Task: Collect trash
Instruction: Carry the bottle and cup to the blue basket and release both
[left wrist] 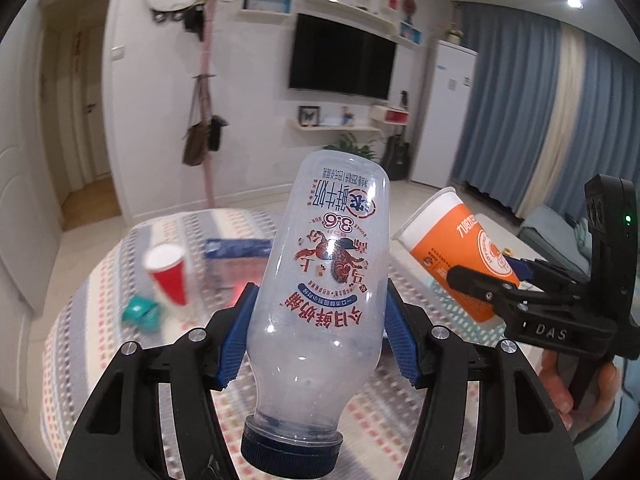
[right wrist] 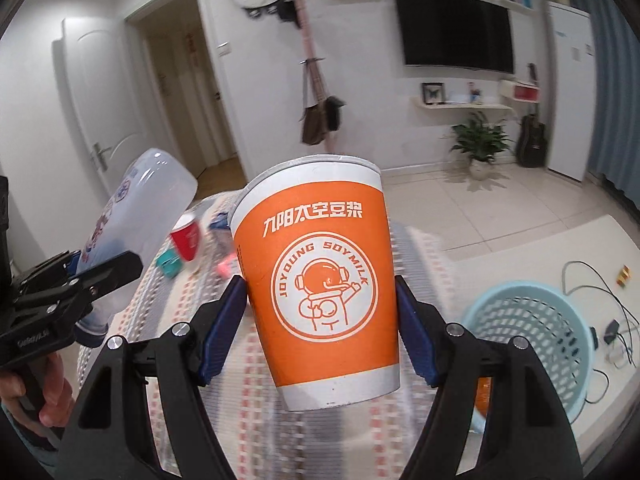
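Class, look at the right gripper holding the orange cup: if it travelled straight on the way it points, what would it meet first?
Probably the striped tablecloth beyond the orange cup, short of the red cup; depth is unclear.

Your left gripper (left wrist: 316, 332) has the clear plastic milk bottle (left wrist: 320, 280) clamped mid-body between its blue pads: empty, dark cap on and nearest you, printed label reading inverted. Your right gripper (right wrist: 322, 328) pinches the orange-and-white paper soy-milk cup (right wrist: 320, 280) by its sides, roughly upright, rim tipped away from you, astronaut logo facing you.
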A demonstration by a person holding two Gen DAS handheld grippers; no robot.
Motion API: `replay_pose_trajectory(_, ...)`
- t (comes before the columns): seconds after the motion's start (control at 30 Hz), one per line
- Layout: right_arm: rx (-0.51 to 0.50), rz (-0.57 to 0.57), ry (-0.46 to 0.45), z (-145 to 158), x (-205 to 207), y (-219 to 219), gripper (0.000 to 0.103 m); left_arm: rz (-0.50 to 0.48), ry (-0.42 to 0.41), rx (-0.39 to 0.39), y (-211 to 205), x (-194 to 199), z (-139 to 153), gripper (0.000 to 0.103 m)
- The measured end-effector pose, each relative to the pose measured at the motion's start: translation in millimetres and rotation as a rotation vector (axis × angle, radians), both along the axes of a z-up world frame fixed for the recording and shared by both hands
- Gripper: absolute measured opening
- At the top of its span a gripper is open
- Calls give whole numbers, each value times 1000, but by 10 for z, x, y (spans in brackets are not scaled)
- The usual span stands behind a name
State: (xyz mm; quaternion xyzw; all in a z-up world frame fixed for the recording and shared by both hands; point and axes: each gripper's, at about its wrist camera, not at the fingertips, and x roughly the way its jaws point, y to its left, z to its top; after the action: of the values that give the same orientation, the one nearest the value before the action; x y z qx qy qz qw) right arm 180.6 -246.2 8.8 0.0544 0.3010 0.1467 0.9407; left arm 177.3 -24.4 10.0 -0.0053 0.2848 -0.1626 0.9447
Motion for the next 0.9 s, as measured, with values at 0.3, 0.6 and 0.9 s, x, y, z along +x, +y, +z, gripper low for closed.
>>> replay_pose_trajectory(0.3,19,-132,4,-85,-20,-708,69,-117,-11,41,-682,123,-3,58)
replay_pose_trajectory(0.6,50,-254,47,-307,1,-1331,69,-225,10,70,-1333,278,-167,58)
replay_pose_trajectory(0.9,49,-389,133,-638,61,-1810,69,-329,93,75,-1972,587,-502,58)
